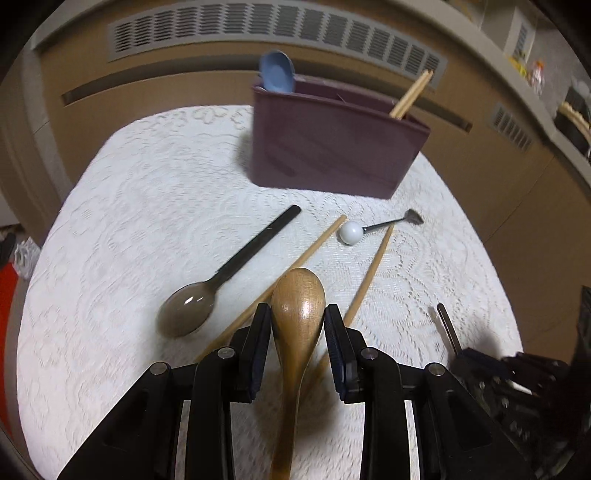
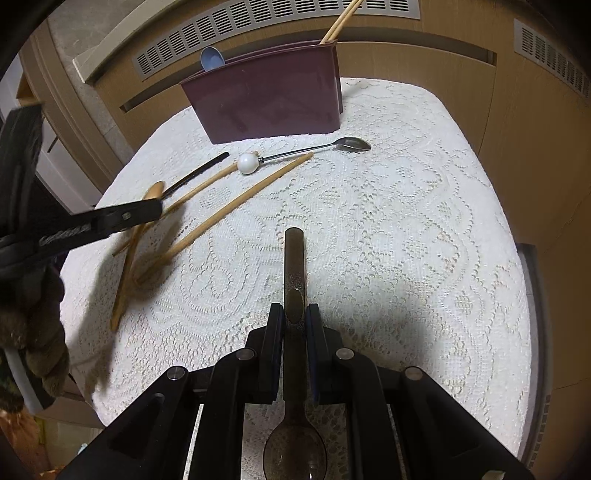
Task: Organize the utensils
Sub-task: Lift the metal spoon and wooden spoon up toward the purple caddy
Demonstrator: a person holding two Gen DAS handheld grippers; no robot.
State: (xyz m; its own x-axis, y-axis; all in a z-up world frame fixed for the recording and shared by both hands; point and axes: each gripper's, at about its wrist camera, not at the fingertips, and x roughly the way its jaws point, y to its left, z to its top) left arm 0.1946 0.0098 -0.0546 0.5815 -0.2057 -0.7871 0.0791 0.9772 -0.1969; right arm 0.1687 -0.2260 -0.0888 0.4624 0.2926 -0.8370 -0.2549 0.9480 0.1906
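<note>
My left gripper [image 1: 298, 317] is shut on a wooden spoon [image 1: 299, 291], bowl pointing forward, above the table; it also shows in the right wrist view [image 2: 155, 192]. My right gripper [image 2: 294, 317] is shut on a dark metal spoon [image 2: 294, 266] by its handle, bowl toward the camera. A maroon utensil holder [image 1: 325, 144] stands at the table's far side with a blue spoon [image 1: 276, 72] and chopsticks [image 1: 410, 94] in it. Two loose chopsticks [image 1: 369, 273], a dark plastic spoon [image 1: 229, 269] and a small white-ball-handled spoon [image 1: 369, 229] lie on the white lace tablecloth [image 1: 129, 221].
A beige cabinet with vent grilles [image 1: 258, 29] runs behind the table. The table's edges drop off left and right. Shelves with clutter [image 1: 535, 74] are at the far right.
</note>
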